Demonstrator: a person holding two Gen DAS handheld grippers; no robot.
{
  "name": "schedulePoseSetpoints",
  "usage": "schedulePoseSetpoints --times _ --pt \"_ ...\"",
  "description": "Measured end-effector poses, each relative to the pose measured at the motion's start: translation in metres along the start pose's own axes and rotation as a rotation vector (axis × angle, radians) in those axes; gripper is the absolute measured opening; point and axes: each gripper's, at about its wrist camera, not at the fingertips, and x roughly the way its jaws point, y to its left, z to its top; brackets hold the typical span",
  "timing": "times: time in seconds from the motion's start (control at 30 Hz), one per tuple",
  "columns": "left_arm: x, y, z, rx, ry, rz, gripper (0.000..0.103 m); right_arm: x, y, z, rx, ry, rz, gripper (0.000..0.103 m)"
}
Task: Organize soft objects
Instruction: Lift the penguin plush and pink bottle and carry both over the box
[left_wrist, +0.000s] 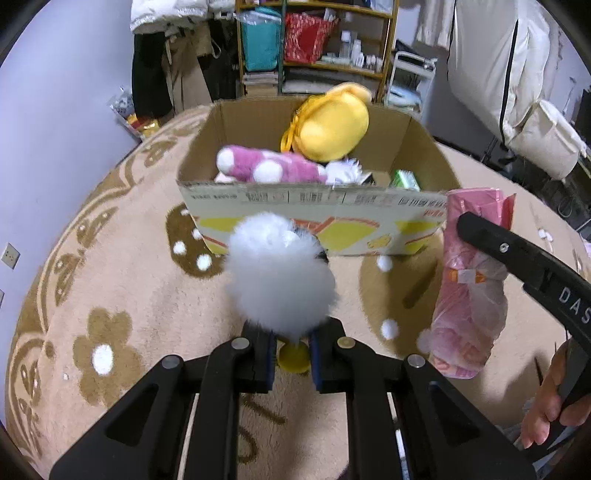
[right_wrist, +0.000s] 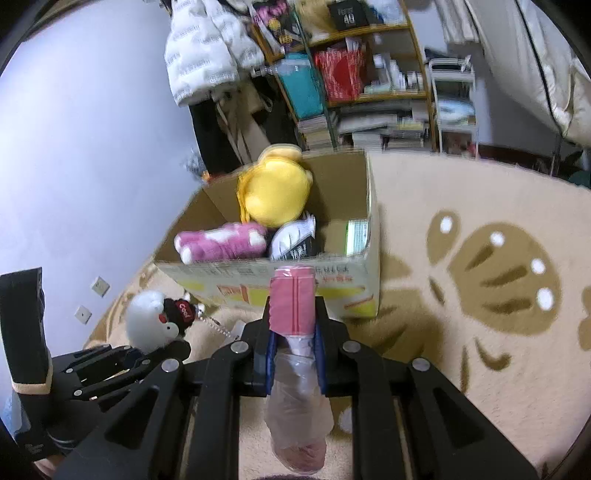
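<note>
**Both grippers loaded, box just ahead**

Left wrist view shows the left gripper (left_wrist: 291, 349) closed on a white fluffy plush (left_wrist: 279, 275). Its fingers pinch the toy low down, near a small yellow part (left_wrist: 293, 356) at its base, and the fluffy body bulges out above the jaws. The plush hangs in front of the near wall of the cardboard box (left_wrist: 317, 221), which stands on the patterned carpet (left_wrist: 110, 295).

From the right wrist view, the right gripper (right_wrist: 295, 354) is closed around a pink bagged item (right_wrist: 293, 306) wrapped in thin clear plastic, with the pink end sticking forward toward the box (right_wrist: 280, 291) and the plastic tail trailing back below the jaws.

Inside the box already lie a yellow plush (left_wrist: 334, 127), a pink spotted plush (left_wrist: 266, 166) and a few smaller items.

Both held things look light and very compressible. The white plush probably gives a lot under the pads, so a grip at its firmer base seems sounder than one on the loose fur. The bagged item's film looks slippery and could slide or tear; holding it across the denser pink body, as now, seems the safer place. Neither looks fragile, so dropping them over the box rim should do no harm.
</note>
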Motion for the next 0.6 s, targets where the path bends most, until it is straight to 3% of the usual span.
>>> schedulePoseSetpoints --times 0.37,0.6 --pt "-0.050 -0.002 0.005 0.012 -0.184 0.085 0.013 -0.051 0.028 0.034 -0.070 -0.236 0.015 0.018" --pt "-0.069 0.000 0.025 0.033 -0.301 0.110 0.013 -0.055 0.031 0.060 -0.080 -0.297 0.012 0.018"
